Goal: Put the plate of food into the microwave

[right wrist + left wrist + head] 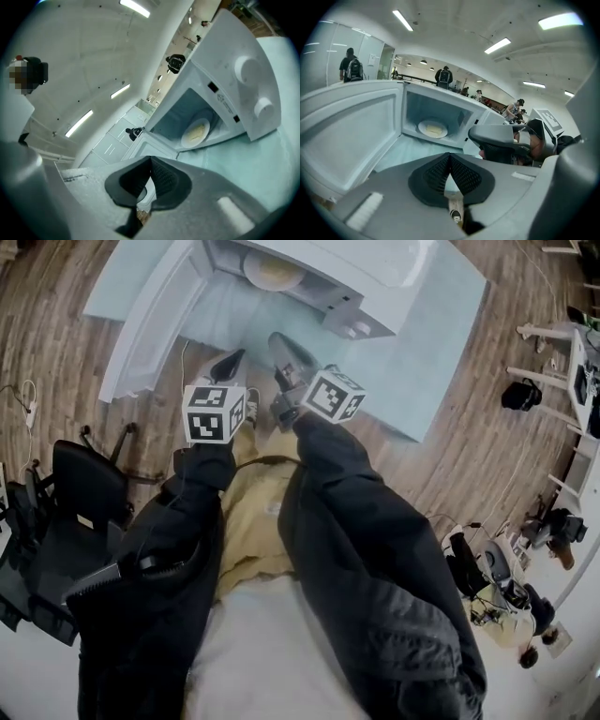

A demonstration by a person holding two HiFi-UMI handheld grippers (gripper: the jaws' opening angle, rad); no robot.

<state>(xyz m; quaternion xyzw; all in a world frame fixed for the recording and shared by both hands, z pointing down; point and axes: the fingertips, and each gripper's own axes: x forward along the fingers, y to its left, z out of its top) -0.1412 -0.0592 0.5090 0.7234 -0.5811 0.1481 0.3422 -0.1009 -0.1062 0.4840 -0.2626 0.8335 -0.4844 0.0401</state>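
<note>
A white plate of pale yellow food (272, 271) sits inside the white microwave (375, 268) on the pale blue table (441, 343). The microwave door (150, 320) stands swung open to the left. Both grippers hover in front of the opening, clear of the plate. My left gripper (232, 361) is shut with nothing between its fingers, and so is my right gripper (281, 347). The left gripper view shows the plate (432, 128) in the cavity beyond the left gripper (450, 158). In the right gripper view the plate (196, 132) lies past the right gripper (151, 162).
The open door (351, 126) juts out at the left of the cavity. Two round knobs (255, 86) are on the microwave's control panel. A black chair (89, 479) stands on the wooden floor at my left. Desks with gear (572, 371) are far right. People stand in the background.
</note>
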